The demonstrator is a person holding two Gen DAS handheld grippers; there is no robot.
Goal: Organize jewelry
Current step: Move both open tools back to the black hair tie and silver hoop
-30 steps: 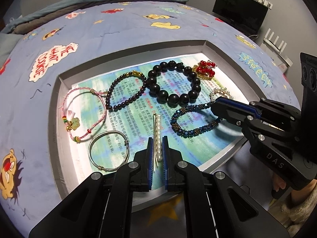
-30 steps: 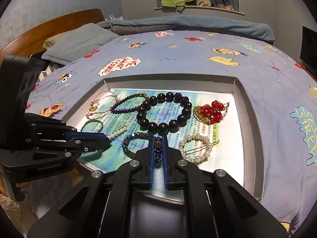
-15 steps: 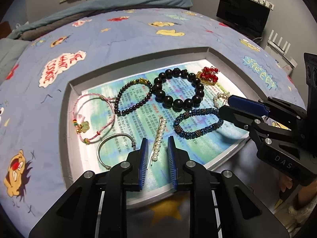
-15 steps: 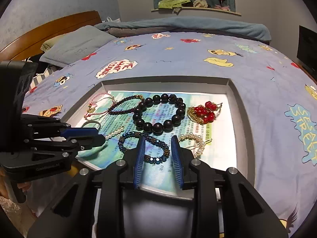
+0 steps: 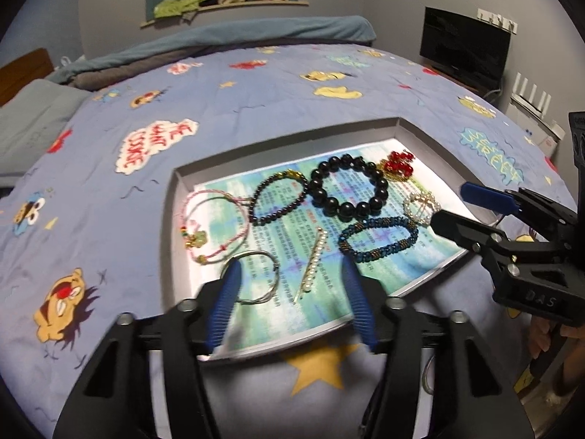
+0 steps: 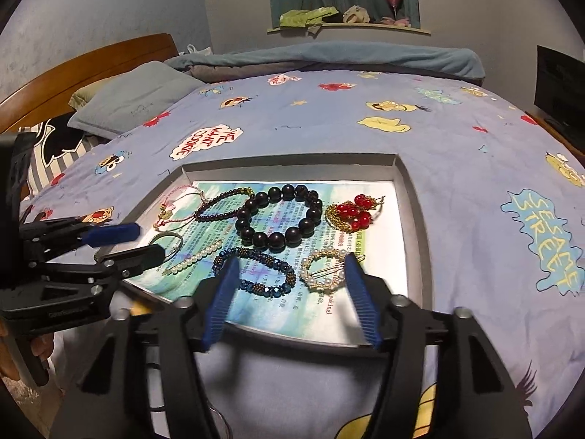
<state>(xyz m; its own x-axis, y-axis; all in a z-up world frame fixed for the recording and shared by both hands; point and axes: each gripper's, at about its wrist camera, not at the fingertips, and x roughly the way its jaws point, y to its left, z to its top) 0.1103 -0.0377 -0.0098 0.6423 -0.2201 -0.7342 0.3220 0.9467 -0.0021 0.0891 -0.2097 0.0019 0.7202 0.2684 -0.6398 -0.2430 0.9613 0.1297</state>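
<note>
A shallow grey tray (image 5: 292, 138) (image 6: 413, 201) on the bed holds jewelry on printed paper: a pearl hair clip (image 5: 310, 265) (image 6: 193, 261), a blue beaded bracelet (image 5: 378, 237) (image 6: 256, 269), a big black bead bracelet (image 5: 347, 190) (image 6: 279, 216), a thin dark bead bracelet (image 5: 278, 197), a pink cord bracelet (image 5: 214, 225), a silver bangle (image 5: 256, 276), red bead earrings (image 5: 398, 164) (image 6: 353, 212) and a round pearl clip (image 5: 420, 206) (image 6: 325, 270). My left gripper (image 5: 290, 300) is open and empty, above the tray's near edge. My right gripper (image 6: 289, 294) is open and empty, near the blue bracelet.
The tray lies on a blue cartoon-print bedspread (image 6: 365, 128). Pillows (image 6: 135, 98) and a wooden headboard (image 6: 91, 62) are at the left. A dark monitor (image 5: 464, 47) stands beyond the bed on the right. A window ledge (image 6: 347, 27) carries small items.
Both grippers opened wide and drew back from the tray. The left let go of the pearl hair clip and the right let go of the blue bracelet; both lie in the tray.
</note>
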